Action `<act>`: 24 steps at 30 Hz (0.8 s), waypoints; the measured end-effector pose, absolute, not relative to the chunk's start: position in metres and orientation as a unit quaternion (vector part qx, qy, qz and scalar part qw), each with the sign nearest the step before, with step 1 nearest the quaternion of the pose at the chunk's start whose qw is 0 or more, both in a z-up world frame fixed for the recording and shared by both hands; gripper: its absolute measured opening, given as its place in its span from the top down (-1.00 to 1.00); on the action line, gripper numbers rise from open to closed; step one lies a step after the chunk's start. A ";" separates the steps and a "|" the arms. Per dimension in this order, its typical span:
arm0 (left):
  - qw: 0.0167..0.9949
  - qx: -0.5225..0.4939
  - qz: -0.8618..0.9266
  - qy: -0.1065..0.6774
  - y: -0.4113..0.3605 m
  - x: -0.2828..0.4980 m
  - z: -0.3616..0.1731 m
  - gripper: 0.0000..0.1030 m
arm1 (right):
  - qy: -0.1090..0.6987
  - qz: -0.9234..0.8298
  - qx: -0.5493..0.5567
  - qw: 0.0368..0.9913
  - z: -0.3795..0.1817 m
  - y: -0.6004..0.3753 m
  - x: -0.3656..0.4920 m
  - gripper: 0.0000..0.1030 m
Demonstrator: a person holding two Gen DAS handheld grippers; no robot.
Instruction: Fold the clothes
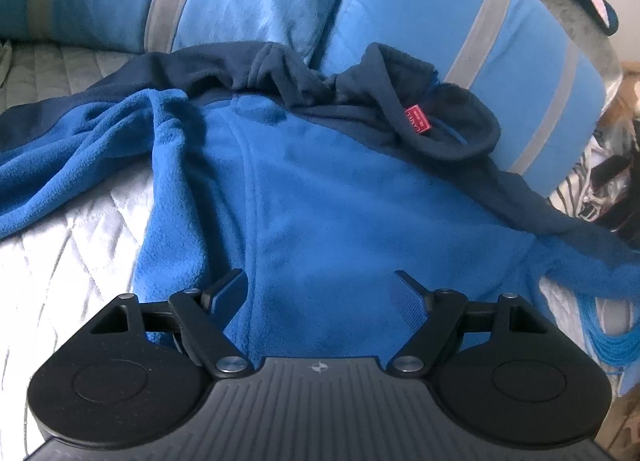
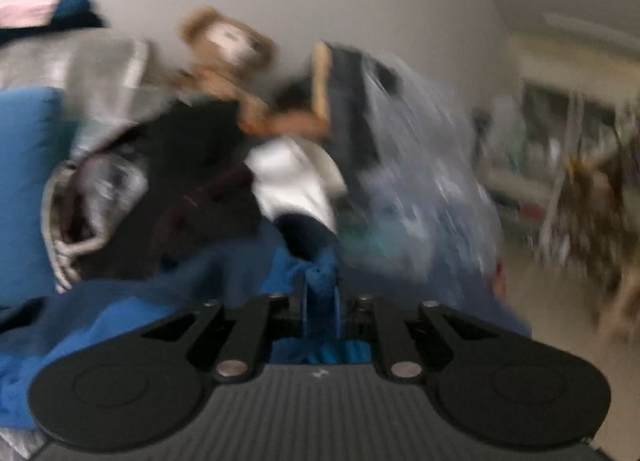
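A blue fleece hoodie (image 1: 320, 189) lies spread on the bed, its navy hood (image 1: 436, 121) with a red label toward the pillows. One sleeve (image 1: 80, 153) is bunched at the left; the other sleeve (image 1: 580, 257) stretches off to the right. My left gripper (image 1: 320, 289) hovers over the lower body of the hoodie, jaws wide apart with nothing between them. In the blurred right wrist view, my right gripper (image 2: 320, 301) is shut on a fold of blue fleece (image 2: 320, 273), and the fabric trails down to the left.
Blue pillows with grey stripes (image 1: 256, 1) lean behind the hoodie on a grey quilted bedspread (image 1: 60, 229). Off the bed's right edge lies clutter and a coiled blue cable (image 1: 616, 345). The right wrist view shows a teddy bear (image 2: 224, 45), piled bags and clothes, and a plastic-wrapped object (image 2: 420, 165).
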State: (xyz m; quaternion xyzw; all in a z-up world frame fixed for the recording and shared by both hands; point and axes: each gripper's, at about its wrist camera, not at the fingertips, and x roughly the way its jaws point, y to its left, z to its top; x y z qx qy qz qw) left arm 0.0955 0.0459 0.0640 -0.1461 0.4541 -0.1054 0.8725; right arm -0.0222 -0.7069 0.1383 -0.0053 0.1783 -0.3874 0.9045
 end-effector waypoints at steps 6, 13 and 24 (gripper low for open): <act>0.872 -0.139 -0.102 0.459 0.041 0.097 0.060 -0.51 | 0.184 -0.392 0.031 0.901 0.120 -0.708 -0.024 0.73; 0.873 -0.137 -0.100 0.458 0.043 0.096 0.058 -0.51 | 0.200 -0.404 -0.034 0.892 0.103 -0.691 -0.025 -0.39; 0.890 -0.128 -0.081 0.431 0.051 0.090 0.067 -0.51 | 0.163 -0.365 -0.009 0.917 0.120 -0.637 -0.066 -1.00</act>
